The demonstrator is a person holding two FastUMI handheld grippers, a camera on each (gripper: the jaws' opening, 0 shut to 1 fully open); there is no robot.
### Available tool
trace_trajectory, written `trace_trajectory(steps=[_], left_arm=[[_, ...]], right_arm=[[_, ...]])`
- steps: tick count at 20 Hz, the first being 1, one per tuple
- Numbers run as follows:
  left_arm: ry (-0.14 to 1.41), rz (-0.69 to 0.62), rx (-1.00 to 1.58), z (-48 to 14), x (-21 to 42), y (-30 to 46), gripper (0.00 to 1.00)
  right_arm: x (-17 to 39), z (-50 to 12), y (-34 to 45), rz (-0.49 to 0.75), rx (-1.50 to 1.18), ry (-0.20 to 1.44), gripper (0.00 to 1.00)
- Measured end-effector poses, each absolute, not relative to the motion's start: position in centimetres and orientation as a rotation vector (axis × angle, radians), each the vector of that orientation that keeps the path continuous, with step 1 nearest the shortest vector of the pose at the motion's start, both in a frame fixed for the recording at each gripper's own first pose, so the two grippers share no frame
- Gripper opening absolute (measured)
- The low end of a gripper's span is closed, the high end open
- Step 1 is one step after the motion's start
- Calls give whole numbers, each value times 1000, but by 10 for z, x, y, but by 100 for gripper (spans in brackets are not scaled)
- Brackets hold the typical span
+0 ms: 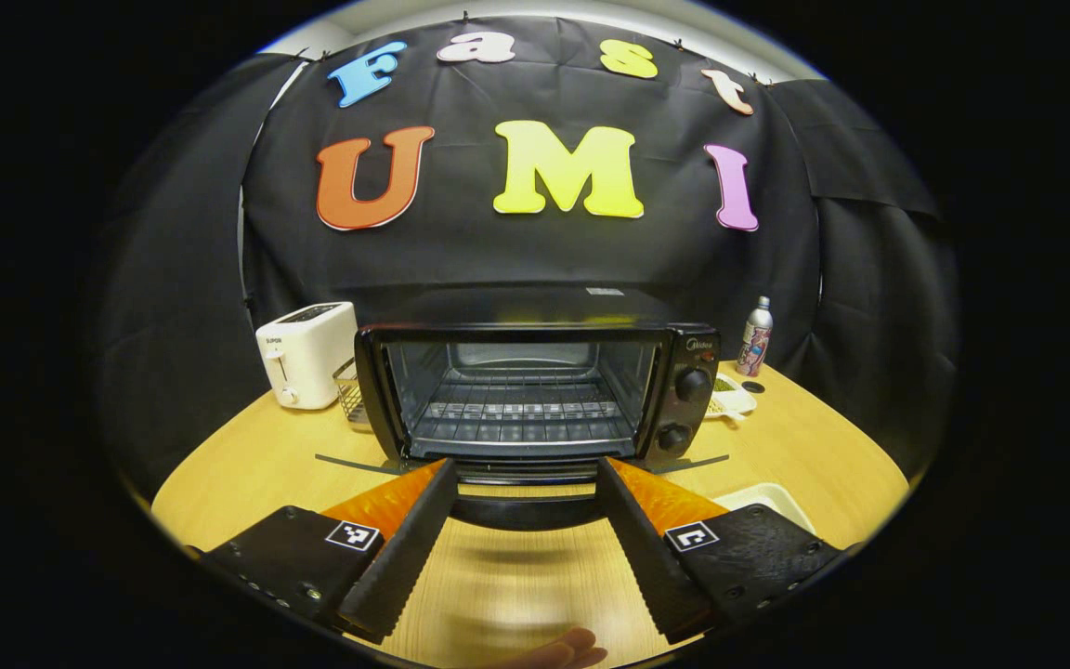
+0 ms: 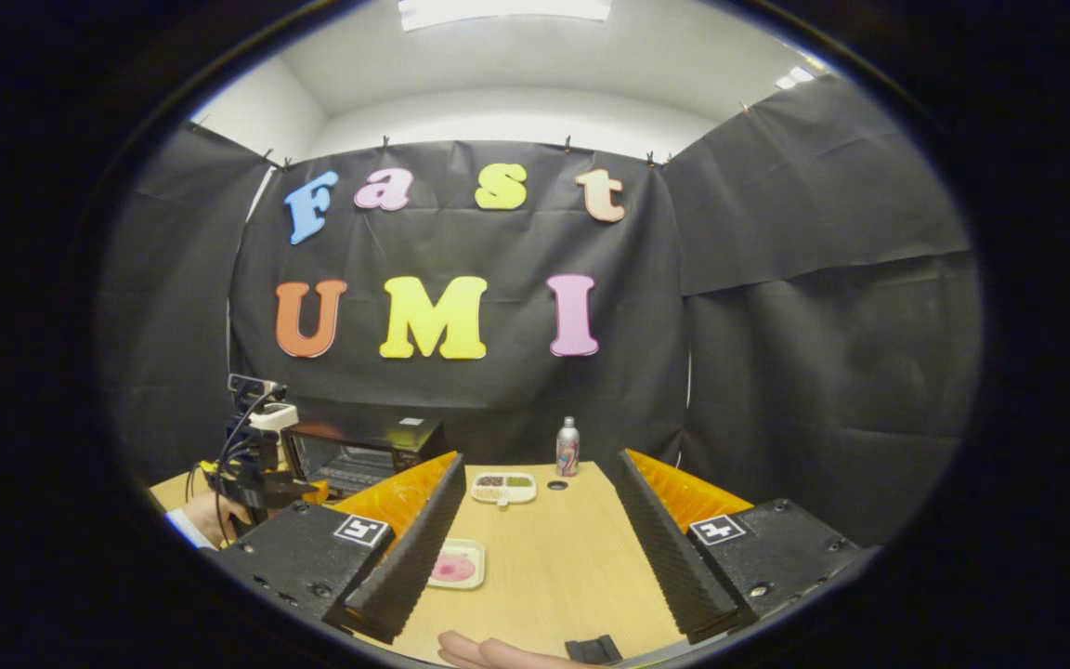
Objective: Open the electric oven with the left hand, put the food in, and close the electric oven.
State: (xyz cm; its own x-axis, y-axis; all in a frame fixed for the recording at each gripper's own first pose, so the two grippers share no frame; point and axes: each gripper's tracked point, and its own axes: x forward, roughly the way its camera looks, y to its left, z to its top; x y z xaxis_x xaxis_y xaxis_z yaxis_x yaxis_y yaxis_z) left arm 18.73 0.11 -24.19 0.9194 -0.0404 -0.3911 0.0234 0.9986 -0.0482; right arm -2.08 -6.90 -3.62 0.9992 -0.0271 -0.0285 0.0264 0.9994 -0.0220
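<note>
Now the electric oven (image 1: pixel 535 395) stands door-down; left hand-held gripper (image 1: pixel 528 469) fingers apart before it. Right hand-held gripper (image 2: pixel 540 465) apart, food tray (image 2: pixel 457 564) beside oven.

Toaster (image 1: pixel 305 354) left of oven (image 1: pixel 535 395); bottle (image 1: pixel 755 337) right.

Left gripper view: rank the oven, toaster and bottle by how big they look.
1. Electric oven, door open, by far the largest.
2. White toaster.
3. Bottle, smallest.
The bottle stands farther back than the oven front, so distance shrinks it somewhat.
</note>
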Motion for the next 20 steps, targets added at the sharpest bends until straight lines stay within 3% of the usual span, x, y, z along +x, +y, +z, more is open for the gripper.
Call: trace_trajectory(steps=[8,15,20], left_arm=[[431,-36,-34,-277,161,-2,95],[580,-35,-54,-340,136,-7,95],[568,-31,-64,-341,135,-6,95]], right_arm=[[-15,-49,-67,-24,-24,55,100],[-6,-58,-72,-48,-65,76,100],[6,-74,-70,-39,-72,131,100]])
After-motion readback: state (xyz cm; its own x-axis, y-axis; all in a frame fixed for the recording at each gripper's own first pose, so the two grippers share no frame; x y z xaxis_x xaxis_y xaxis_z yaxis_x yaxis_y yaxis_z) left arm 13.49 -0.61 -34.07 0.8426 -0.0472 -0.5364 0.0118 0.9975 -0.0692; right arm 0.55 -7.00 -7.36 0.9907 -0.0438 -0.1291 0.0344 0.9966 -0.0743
